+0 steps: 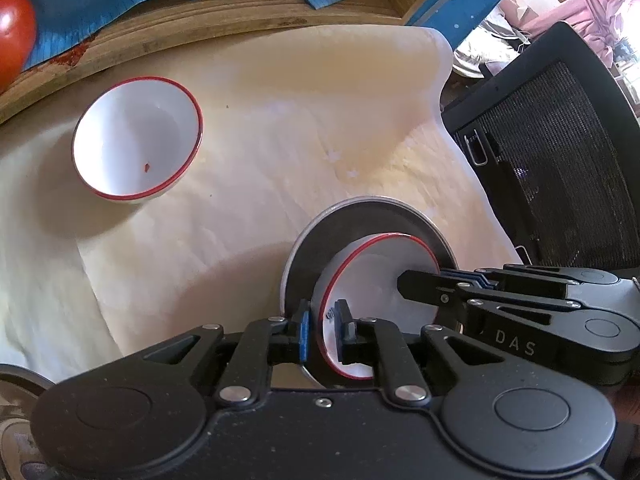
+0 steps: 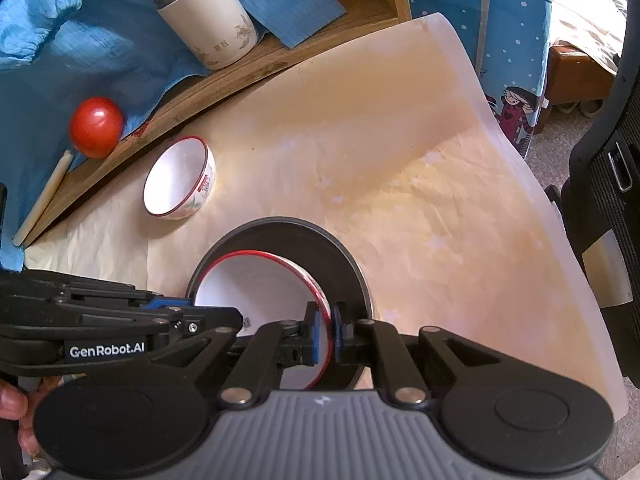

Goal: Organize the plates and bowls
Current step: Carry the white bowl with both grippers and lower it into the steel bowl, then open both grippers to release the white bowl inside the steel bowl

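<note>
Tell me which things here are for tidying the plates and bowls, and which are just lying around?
For the job: the bowl both grippers pinch by its rim, the dark plate under it, the second bowl standing apart.

Just lying about: the red ball, the flask, the blue cloth, the chopsticks, the office chair.

The left gripper [image 1: 324,330] pinches the near rim of a red-rimmed bowl [image 1: 376,280] sitting in a dark plate [image 1: 356,220]. The right gripper [image 1: 404,282] enters from its right, reaching into the same bowl. A second bowl [image 1: 136,140] stands well ahead to the left.
</note>
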### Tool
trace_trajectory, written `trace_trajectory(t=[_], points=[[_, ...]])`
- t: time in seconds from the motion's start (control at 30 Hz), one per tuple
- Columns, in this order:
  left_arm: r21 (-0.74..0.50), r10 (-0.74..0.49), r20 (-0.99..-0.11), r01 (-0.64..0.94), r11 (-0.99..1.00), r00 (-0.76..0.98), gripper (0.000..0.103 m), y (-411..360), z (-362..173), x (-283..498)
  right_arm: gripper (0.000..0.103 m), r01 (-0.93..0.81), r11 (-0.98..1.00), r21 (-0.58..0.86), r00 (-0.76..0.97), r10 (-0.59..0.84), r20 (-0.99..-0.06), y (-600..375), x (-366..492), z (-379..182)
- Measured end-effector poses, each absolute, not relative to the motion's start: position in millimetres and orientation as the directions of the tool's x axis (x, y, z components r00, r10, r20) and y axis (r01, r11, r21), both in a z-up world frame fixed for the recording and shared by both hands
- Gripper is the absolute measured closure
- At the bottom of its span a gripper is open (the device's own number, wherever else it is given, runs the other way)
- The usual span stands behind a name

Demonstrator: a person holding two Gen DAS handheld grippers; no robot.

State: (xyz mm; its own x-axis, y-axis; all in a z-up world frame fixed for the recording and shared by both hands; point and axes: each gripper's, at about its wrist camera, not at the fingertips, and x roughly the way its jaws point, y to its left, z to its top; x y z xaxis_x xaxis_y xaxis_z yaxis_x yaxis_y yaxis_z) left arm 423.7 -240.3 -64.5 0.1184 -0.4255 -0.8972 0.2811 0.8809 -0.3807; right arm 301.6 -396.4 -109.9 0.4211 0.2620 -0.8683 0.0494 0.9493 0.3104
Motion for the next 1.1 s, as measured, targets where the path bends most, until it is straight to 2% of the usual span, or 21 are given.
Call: trace_trajectory(t=[0.43,0.5,0.63,0.9,1.1], points=[[-0.405,-0.443,-0.888,0.252,0.879,0.12,0.083,-232,-62,426,0.09,0.056,0.946,0.319,0.426,0.266,-0.865,-396,305,-111],[-0.417,-0.454,-0.884,0.25,0.874,0.114,0.078,-231,-62,426,0.088,0.056,0.946,0.32,0.428,0.267,-0.863,-397,304,-111],[-0.433,-0.47,-0.876,0.252,0.866,0.112,0.07,-231,-60,426,0.075,0.057,0.948,0.314,0.443,0.258,-0.858,-398,303,-107],[-0.443,-0.485,-0.866,0.26,0.858,0.122,0.056,-233,-52,425,0.074,0.067,0.942,0.329,0.454,0.265,-0.851,-400,299,-102],[-0.472,-0.513,-0.845,0.242,0.848,0.151,0.047,-224,-39,423,0.066,0.064,0.938,0.341,0.478,0.271,-0.835,-404,292,-91]])
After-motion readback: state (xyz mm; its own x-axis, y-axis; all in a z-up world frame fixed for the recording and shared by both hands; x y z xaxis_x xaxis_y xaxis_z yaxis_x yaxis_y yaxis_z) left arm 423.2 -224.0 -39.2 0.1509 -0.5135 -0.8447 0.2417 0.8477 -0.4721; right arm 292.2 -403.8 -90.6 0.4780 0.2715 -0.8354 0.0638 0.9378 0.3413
